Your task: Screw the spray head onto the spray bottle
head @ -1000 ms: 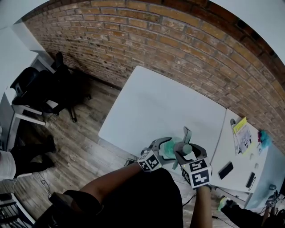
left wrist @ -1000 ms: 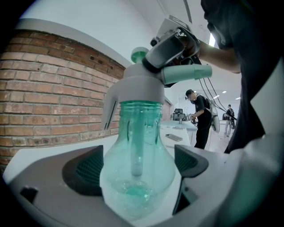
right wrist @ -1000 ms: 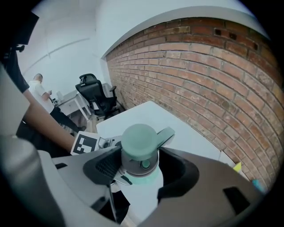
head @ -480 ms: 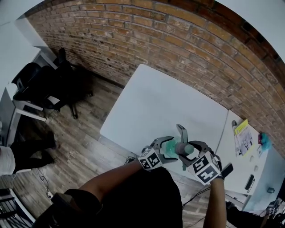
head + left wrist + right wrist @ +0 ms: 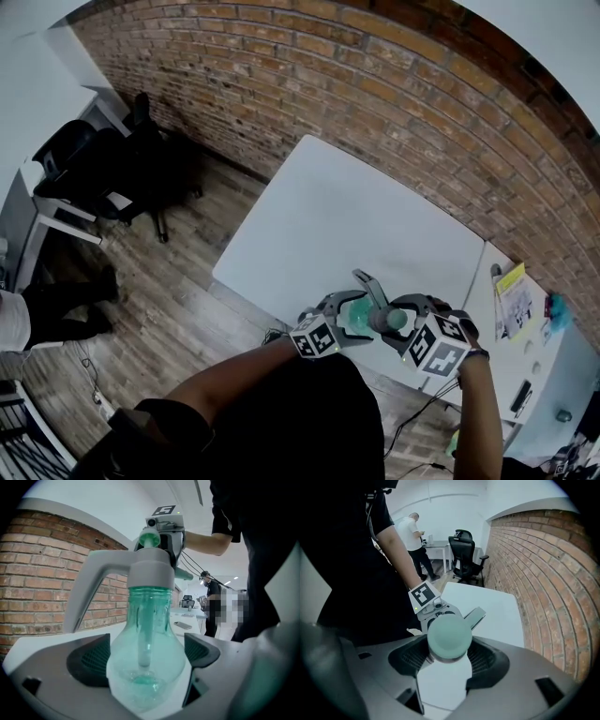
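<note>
The person is holding both tools up close to the body, over the near edge of the white table (image 5: 347,225). The left gripper (image 5: 349,312) is clamping the round belly of the clear green spray bottle (image 5: 149,620), one pad pressing on each side, and is carrying it upright in the air, not standing it on the table. The right gripper (image 5: 449,660) is coming in from above and is squeezing the grey spray head (image 5: 150,571) just beneath its green top knob. The head is sitting on the bottle's neck, its collar is meeting the green glass-like rim with no gap that I can make out, and its dip tube is hanging down inside. The trigger (image 5: 366,284) is sticking out away from the person.

This looks to me like the tightening step itself, with the head already placed. Next, I'd judge, the right tool is needing to twist about the neck's axis while the left is bracing the bottle against turning. How far the thread is engaged, I cannot tell
</note>
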A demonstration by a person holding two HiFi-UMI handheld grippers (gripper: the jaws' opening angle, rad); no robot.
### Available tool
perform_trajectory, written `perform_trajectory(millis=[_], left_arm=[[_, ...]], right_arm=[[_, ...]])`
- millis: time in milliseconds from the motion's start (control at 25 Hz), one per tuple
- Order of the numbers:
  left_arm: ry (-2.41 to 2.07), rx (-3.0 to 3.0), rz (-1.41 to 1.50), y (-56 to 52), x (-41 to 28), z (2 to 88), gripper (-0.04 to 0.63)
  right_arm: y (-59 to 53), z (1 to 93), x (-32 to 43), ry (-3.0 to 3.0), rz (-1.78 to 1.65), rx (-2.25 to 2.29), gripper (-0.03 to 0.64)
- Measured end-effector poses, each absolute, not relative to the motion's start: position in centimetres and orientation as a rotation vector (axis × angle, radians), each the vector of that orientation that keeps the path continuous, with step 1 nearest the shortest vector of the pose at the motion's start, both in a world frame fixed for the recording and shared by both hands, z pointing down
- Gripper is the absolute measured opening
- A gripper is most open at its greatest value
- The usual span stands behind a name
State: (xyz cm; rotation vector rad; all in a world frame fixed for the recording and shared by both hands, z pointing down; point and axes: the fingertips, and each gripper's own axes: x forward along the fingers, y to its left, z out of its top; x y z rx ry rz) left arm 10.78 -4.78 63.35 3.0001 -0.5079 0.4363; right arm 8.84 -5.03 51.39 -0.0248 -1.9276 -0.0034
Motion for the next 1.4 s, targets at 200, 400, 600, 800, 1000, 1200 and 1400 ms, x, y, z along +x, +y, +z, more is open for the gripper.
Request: perform_trajectory(millis=[200, 400, 600, 800, 1000, 1200, 1400], left_arm=[[-0.512, 3.001, 0.432, -4.9, 10.8, 63.3, 0.488], [-0.516, 3.002, 0.431, -4.8, 10.7, 63.2, 0.488], [-0.519, 2.999, 0.438, -4.9, 10.6, 63.3, 0.488], [-0.512, 2.987, 0.449, -4.8, 10.5, 63.3, 0.488], [-0.502, 2.986, 0.448, -4.7, 10.4, 63.4, 0.488], [-0.496, 2.985, 0.45, -4.8, 10.5, 63.5, 0.488], [-0.497, 2.98, 0.449, -4.9, 10.7, 63.5, 0.488]], right_arm=[[-4.9, 51.5, 8.9, -1.927, -0.039, -0.139, 0.262], [-4.8, 51.4, 8.8, -1.906, -0.112, -0.186, 0.262], [-5.6, 48.9, 8.3, -2.035, -0.049, 0.0, 0.262], [-6.3, 45.0, 7.3, -2.255, 0.158, 0.364, 0.262], [-5.5, 48.2, 9.0, -2.121, 0.265, 0.584, 0.264], [-6.3, 49.7, 9.2, -2.069, 0.376, 0.746, 0.264], [-6.4, 50.8, 9.1, -2.013, 0.377, 0.75, 0.262]])
